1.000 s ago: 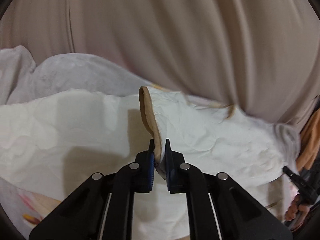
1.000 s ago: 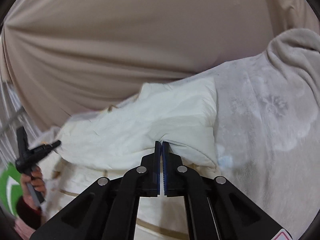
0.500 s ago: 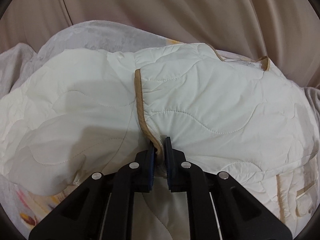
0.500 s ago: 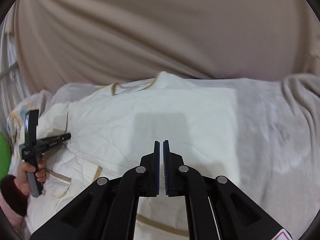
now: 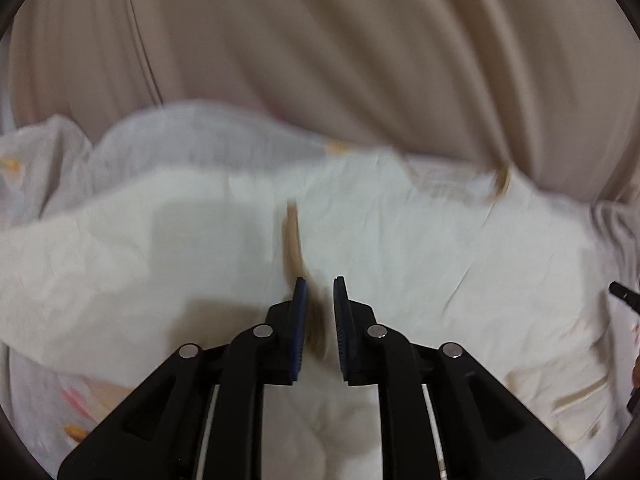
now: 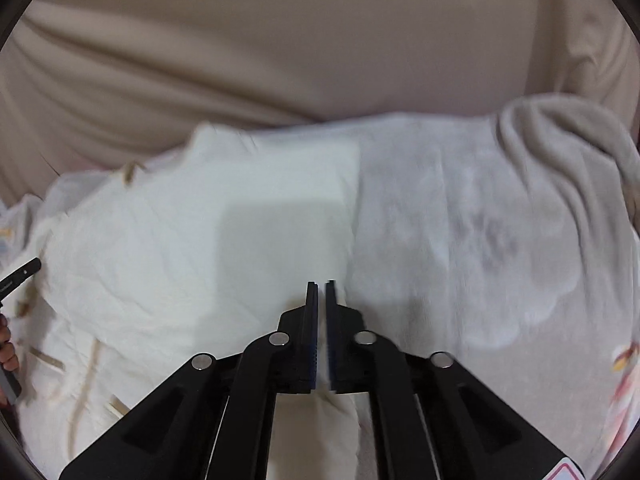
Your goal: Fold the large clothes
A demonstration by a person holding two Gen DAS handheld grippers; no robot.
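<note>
— How far along is the fold, would you say?

— Part way, I'd judge. The cream quilted garment [image 6: 192,248] lies spread over the grey patterned bedcover [image 6: 480,240], its far edge up against the beige curtain [image 6: 280,40]. One panel looks laid over the other, with the tan-trimmed hem [image 5: 292,240] running down the middle of the top layer.

— And the tongs?

— The left gripper [image 5: 320,292] stands narrowly parted, the tan hem lying in the gap — blur makes it hard to say whether the pads touch it, but it looks loose, not pinched. The right gripper [image 6: 322,292] is nearly closed with only a slit showing; no cloth shows between its tips, which hover at the garment's right edge, where it meets the bedcover.

— What's left?

— Likely more folds — it is broad and rumpled at its left side.
</note>
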